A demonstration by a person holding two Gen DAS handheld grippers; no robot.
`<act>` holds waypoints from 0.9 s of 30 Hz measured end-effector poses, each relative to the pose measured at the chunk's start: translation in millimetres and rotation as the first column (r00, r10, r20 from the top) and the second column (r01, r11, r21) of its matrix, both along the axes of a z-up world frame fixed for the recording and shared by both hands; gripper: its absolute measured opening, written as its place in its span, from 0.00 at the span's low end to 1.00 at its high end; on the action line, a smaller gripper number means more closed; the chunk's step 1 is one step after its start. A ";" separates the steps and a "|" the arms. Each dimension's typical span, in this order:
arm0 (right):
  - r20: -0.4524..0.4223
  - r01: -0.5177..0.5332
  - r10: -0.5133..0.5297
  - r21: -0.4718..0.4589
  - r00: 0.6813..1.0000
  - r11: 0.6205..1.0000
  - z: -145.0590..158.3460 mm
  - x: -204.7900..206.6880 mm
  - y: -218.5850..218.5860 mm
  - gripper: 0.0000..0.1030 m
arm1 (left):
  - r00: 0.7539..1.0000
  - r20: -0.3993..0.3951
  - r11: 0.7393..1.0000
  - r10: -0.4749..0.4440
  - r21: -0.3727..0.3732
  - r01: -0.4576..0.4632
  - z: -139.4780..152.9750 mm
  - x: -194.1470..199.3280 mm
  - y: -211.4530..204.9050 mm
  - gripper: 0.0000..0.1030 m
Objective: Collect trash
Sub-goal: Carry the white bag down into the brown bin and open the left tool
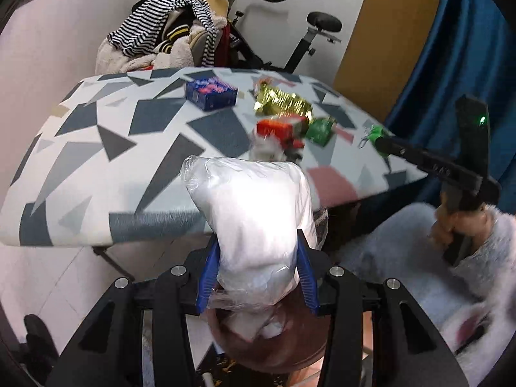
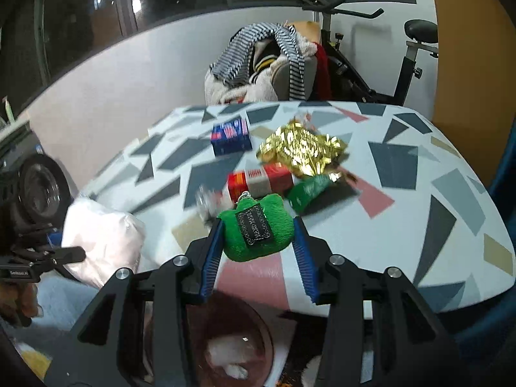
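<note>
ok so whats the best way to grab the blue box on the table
Grip the blue box across its two short ends, coming down from above. It lies flat on the table with its broad face up, apart from the gold wrapper to its right, so both ends are open to the fingers. Both grippers are full now, so one must unload first.
</note>
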State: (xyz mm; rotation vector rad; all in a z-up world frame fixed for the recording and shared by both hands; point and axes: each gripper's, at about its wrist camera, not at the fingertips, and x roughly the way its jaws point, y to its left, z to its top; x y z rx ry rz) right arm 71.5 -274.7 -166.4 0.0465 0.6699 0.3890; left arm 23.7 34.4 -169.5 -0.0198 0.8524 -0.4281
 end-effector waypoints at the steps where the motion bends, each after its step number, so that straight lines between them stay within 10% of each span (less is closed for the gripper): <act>1: -0.004 -0.002 0.002 0.010 1.000 1.000 -5.2 -4.9 -1.1 0.43 | 1.000 -0.008 1.000 -0.002 -0.008 0.002 -5.2 -3.2 -0.4 0.42; 27: 0.004 -0.064 0.065 -0.074 0.998 0.995 -42.2 -17.2 33.8 0.43 | 0.984 -0.175 0.999 -0.023 -0.047 0.015 -81.5 5.1 -7.7 0.42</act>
